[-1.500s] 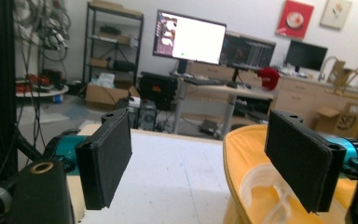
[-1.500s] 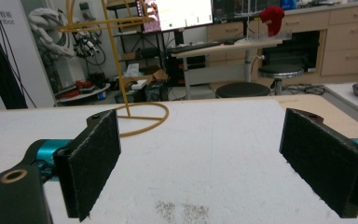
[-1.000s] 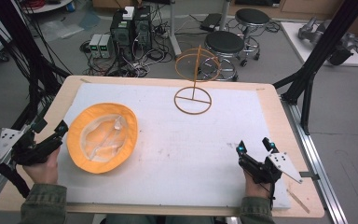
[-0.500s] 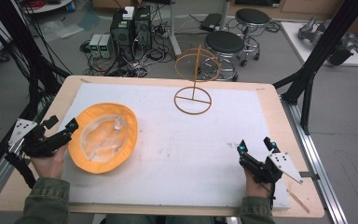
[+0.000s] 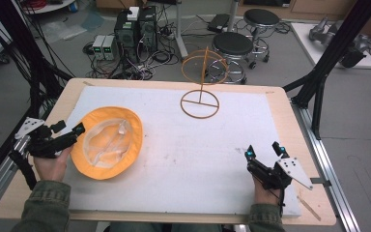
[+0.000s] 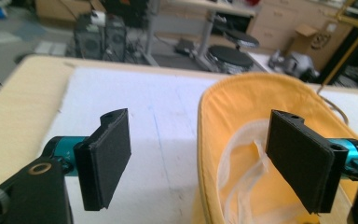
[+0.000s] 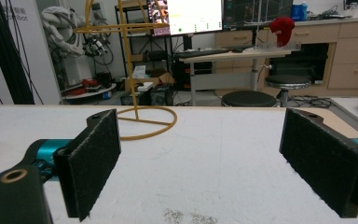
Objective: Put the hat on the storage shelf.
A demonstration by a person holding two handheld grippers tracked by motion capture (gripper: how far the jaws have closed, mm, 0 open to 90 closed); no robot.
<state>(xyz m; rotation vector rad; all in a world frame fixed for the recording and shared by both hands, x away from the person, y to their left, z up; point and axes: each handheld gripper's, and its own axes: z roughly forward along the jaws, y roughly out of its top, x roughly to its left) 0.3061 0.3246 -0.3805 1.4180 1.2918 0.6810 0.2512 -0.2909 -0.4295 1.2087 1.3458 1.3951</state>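
An orange-yellow hat point(image 5: 107, 142) lies upside down on the left of the white mat, its white lining and straps facing up. My left gripper point(image 5: 70, 128) is open at the hat's left rim. In the left gripper view point(image 6: 200, 126) one jaw stands over the mat and the other inside the hat point(image 6: 256, 98), with the brim between them and untouched. A gold wire stand point(image 5: 204, 72) rises at the back centre of the mat. My right gripper point(image 5: 263, 150) rests open near the front right, holding nothing, and faces the stand point(image 7: 129, 60).
The white mat point(image 5: 198, 164) covers most of the wooden table point(image 5: 290, 125). Black frame struts point(image 5: 319, 82) rise at the table's right and left sides. Stools point(image 5: 232, 46) and computer boxes point(image 5: 135, 29) stand on the floor beyond the far edge.
My left gripper has moved right, from the table's left edge to the hat's brim. The right gripper and the hat have stayed put.
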